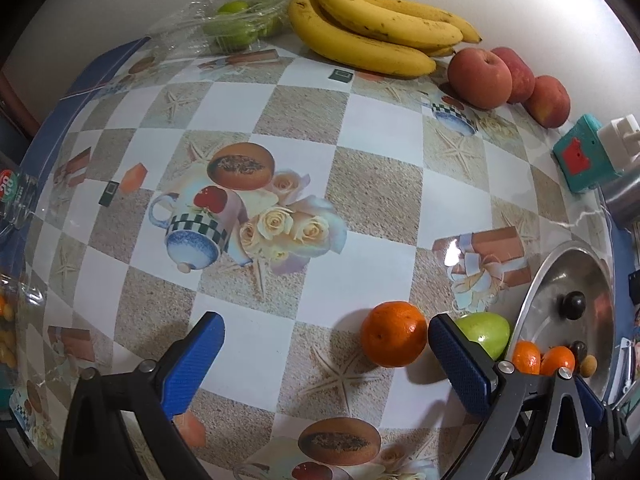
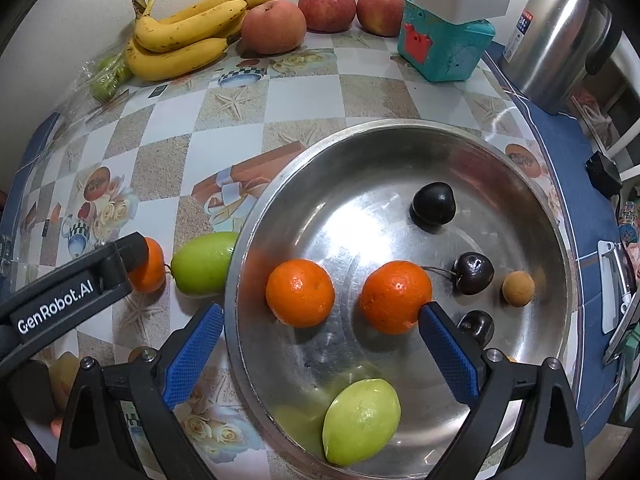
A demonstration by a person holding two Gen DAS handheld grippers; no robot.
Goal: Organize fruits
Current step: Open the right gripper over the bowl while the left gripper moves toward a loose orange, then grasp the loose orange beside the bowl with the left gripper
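Note:
A steel bowl holds two oranges, a green fruit, dark cherries and a small brown fruit. My right gripper is open and empty above the bowl's near side. On the table just left of the bowl lie an orange and a green fruit. My left gripper is open and empty, with that orange just inside its right finger. The left gripper's body shows in the right wrist view.
Bananas, three red apples and a clear bag of green fruit line the far wall. A teal box with a white plug and a steel kettle stand at the back right.

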